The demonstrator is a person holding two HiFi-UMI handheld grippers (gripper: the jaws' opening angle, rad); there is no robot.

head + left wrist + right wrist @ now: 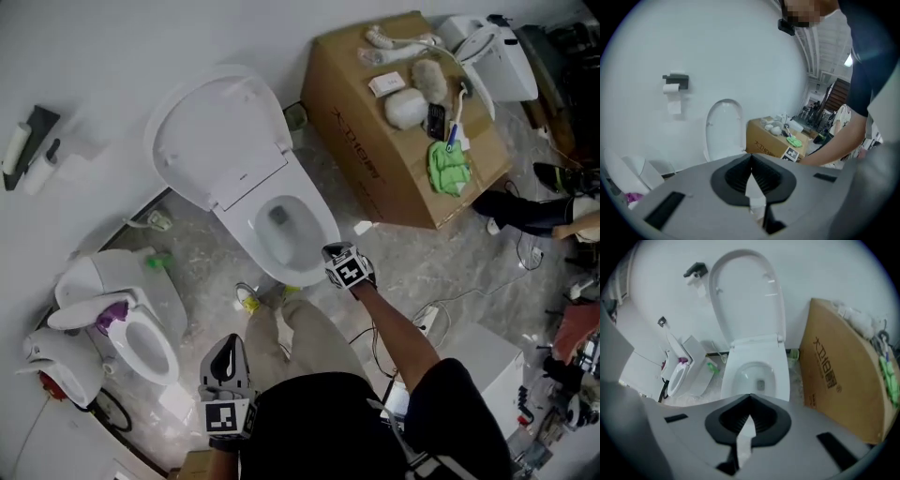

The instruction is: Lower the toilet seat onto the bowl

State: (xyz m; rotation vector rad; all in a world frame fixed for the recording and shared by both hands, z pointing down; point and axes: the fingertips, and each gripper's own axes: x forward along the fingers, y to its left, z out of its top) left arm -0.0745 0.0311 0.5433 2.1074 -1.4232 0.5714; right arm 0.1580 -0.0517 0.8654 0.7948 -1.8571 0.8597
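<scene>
Head view: toilet seat (217, 131) stands up by the wall, off the bowl (286, 225). Left gripper view: left gripper (751, 161) jaws together, empty. Right gripper view: right gripper (750, 401) pinched closed, empty. Lowering hasn't started; next, probably reach up and tip the seat down.

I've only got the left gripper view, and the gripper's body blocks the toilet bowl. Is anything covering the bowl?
Observer: No. The right gripper view shows the bowl open, with nothing over it.
Operator: Is the right gripper holding anything?
Observer: No, the right gripper is shut and empty.
Operator: What's beside the bowl?
Observer: In the head view, a smaller toilet stands to its left, its bowl open too.
</scene>
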